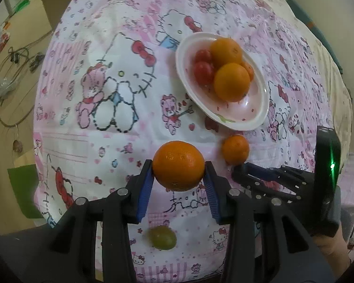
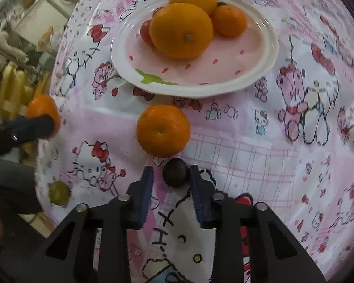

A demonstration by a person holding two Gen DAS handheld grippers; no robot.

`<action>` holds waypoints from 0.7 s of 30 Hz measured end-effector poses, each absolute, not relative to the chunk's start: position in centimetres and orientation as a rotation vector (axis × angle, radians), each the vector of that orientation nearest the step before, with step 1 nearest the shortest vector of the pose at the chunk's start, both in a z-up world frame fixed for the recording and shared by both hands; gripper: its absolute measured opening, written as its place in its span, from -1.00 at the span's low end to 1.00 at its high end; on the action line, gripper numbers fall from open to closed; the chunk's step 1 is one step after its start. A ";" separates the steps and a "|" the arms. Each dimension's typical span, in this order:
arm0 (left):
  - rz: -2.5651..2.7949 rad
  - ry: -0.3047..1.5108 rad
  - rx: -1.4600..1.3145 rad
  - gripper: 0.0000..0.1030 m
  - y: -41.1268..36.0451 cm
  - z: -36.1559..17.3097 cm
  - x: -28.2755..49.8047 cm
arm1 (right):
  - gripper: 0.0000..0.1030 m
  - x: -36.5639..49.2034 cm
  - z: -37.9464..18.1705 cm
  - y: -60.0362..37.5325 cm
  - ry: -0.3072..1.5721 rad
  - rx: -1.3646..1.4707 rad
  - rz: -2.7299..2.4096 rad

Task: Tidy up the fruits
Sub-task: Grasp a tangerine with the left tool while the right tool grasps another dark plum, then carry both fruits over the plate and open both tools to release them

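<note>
my left claw [image 1: 179,176] is holding an orange [image 1: 178,165] up off the counter [image 1: 129,122], so i'd carry it over the plate [image 1: 259,118] and lower it into the bare patch before opening. right claw [image 2: 170,176] is narrow around a dark grape [image 2: 175,172], right pad touching, left side i can't tell. count: plate has two oranges, a small one, two tomatoes; loose are one small orange [image 1: 235,149] and a green grape [image 1: 162,237].

Oranges: five, three on the plate [image 2: 269,54], one [image 1: 178,166] between the left gripper's pads, one [image 2: 163,130] just ahead of the right gripper. Tomatoes: two [image 1: 203,69]. Green grape: one [image 1: 162,237]. Dark grape: one [image 2: 175,172].
</note>
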State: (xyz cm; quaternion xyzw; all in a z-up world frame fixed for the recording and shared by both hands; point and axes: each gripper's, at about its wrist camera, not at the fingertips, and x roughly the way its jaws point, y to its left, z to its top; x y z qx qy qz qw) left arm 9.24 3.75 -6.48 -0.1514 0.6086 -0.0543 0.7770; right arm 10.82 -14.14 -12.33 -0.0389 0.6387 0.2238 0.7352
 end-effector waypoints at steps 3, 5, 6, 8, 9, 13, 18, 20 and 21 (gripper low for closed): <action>-0.110 1.309 -0.322 -0.27 4.1 -6.3 9.1 | -0.55 10.7 -12.4 -14.0 1.397 -0.107 0.492; -0.113 1.303 -0.321 -0.27 4.2 -6.1 9.1 | -0.56 10.6 -12.2 -14.1 1.394 -0.105 0.497; -0.113 1.300 -0.322 -0.27 4.1 -6.0 9.1 | -0.56 10.9 -12.0 -14.3 1.396 -0.096 0.498; -0.111 1.297 -0.318 -0.27 4.1 -5.9 9.0 | -0.56 10.8 -12.0 -14.7 1.404 -0.065 0.503; -0.108 1.295 -0.315 -0.27 4.1 -5.9 9.1 | -0.56 10.8 -11.9 -15.1 1.405 -0.054 0.504; -0.096 1.294 -0.311 -0.27 4.0 -5.9 9.3 | -0.56 10.6 -10.9 -16.9 1.389 0.011 0.504; -0.086 1.283 -0.306 -0.27 3.7 -5.8 10.2 | -0.56 11.3 -8.7 -19.5 1.333 0.114 0.494; -0.084 1.279 -0.312 -0.27 3.6 -5.7 10.8 | -0.56 11.8 -7.8 -21.0 1.302 0.165 0.486; -0.081 1.276 -0.316 -0.27 3.6 -5.7 11.2 | -0.56 12.1 -7.3 -21.7 1.287 0.192 0.484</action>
